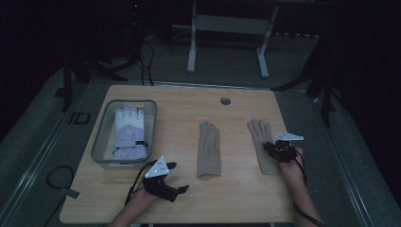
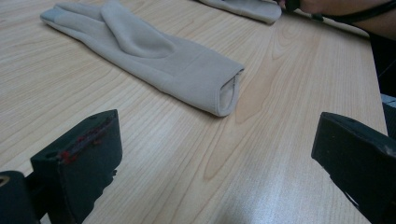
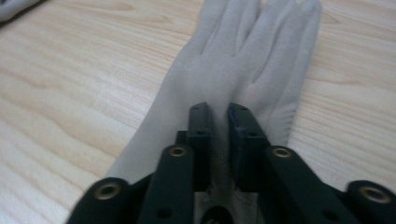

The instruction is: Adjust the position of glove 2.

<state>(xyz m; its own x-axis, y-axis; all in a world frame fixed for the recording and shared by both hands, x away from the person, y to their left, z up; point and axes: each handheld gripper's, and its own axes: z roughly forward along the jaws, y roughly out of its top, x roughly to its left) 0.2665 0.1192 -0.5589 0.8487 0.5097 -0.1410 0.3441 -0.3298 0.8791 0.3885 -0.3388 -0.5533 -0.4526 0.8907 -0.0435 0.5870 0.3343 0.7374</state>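
Beige knit, two gloves flat on pale wood table [image 1: 189, 101]. Writing: "ID" on the floor off the table's left edge, readable in the high view; no brand or label readable on the gloves. Right glove [image 1: 263, 144] [image 3: 243, 60] plain, soft, seamed between the fingers, palm-side flat, fingers pointing away from the person, cuff toward the near edge. Right gripper [image 1: 280, 150] [image 3: 219, 112] directly over the cuff end of that glove, jaws drawn narrow with only a thin slot left, a fold of the beige cloth pinched up between them in the right gripper view. Middle glove [image 1: 209, 150] [image 2: 154, 60] well to the left of the right gripper, same beige, thumb folded over the palm, open cuff facing the left gripper. Left gripper [image 1: 175, 177] [image 2: 215, 158] low over bare wood, jaws spread wide, nothing between them, the middle glove's cuff just ahead of it and untouched. Clear plastic bin [image 1: 101, 142] just beyond the left gripper, a white and lilac padded glove [image 1: 128, 132] lying inside.
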